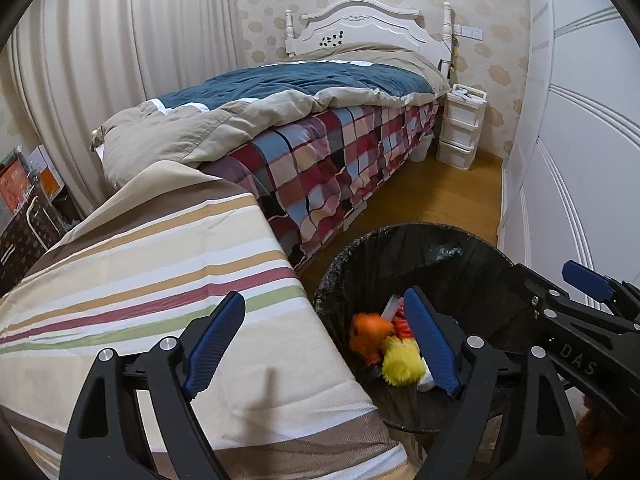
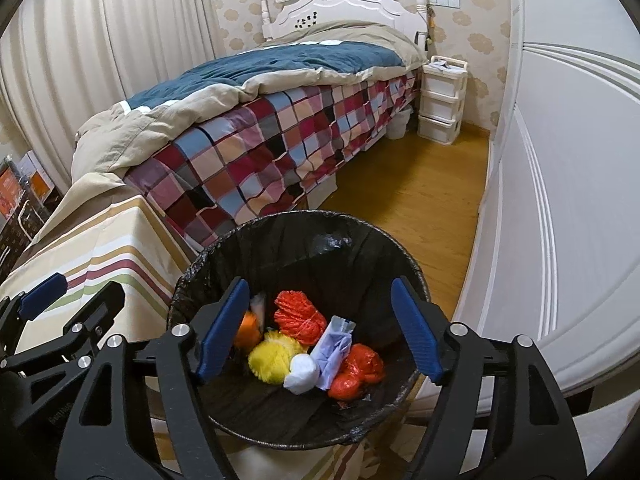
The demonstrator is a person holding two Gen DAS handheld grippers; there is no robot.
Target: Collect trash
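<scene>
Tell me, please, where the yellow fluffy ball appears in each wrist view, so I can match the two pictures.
Left wrist view: yellow fluffy ball lies low right of centre, inside the black-lined bin, partly behind a blue finger.
Right wrist view: the ball lies low, left of centre, in the bin.
Shared landmark: the white headboard at top centre.

Place: home bedroom.
Evidence: bed (image 2: pixel 280 128) with white headboard (image 2: pixel 336 2), duvet (image 1: pixel 280 92), floral wallpaper (image 1: pixel 496 28), curtains (image 2: pixel 100 40), wardrobe (image 2: pixel 580 160).
</scene>
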